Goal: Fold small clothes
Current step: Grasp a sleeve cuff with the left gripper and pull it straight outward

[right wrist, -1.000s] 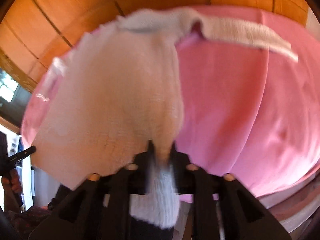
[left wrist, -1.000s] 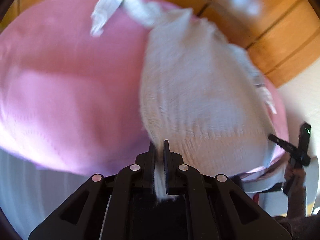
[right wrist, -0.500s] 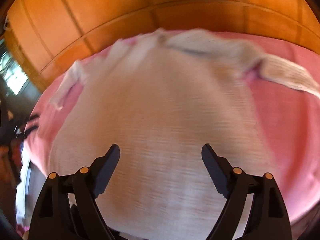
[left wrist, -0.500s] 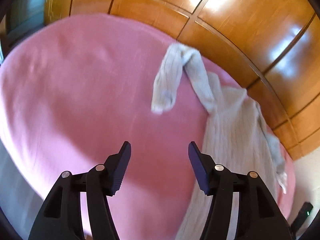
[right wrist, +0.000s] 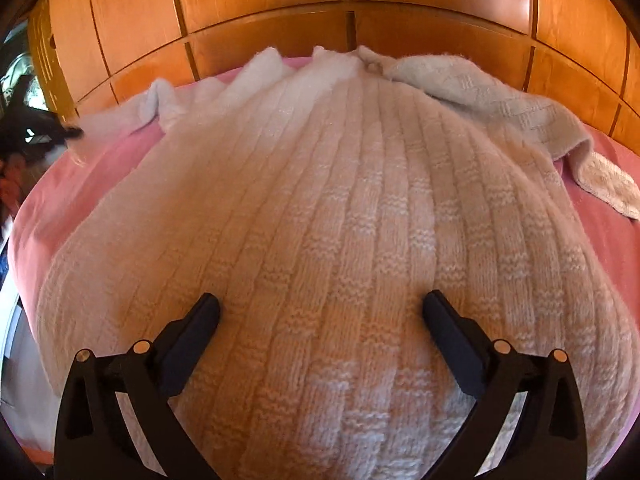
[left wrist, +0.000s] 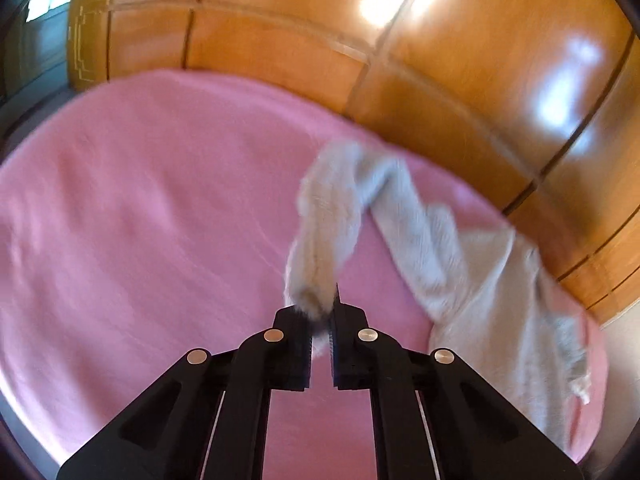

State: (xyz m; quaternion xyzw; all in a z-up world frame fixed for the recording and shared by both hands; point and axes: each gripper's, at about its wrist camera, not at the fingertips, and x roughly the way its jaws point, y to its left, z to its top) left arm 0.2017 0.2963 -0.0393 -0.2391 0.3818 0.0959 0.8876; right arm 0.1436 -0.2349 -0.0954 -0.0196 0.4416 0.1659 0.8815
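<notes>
A cream knitted sweater (right wrist: 340,208) lies spread flat on a pink blanket (right wrist: 600,240). My right gripper (right wrist: 320,312) hovers just over its lower body. Its jaws are opening wide, with nothing pressed between them and the knit under them. In the left wrist view the sweater body (left wrist: 500,300) lies at the right. One sleeve (left wrist: 328,232) bends out from it towards me. My left gripper (left wrist: 320,316) is shut on that sleeve's cuff. The other sleeve (right wrist: 500,100) lies folded at the sweater's upper right.
The pink blanket (left wrist: 140,200) covers a bed that spreads left of the sweater. Glossy wooden wardrobe doors (left wrist: 480,60) stand close behind the bed (right wrist: 280,8). A dark blurred shape (right wrist: 36,128) shows at the left edge of the right wrist view.
Both grippers let go of the sweater's hem, and it now lies flat. The left gripper opened, swung left to the sleeve and shut on its cuff. The right gripper opened wide.
</notes>
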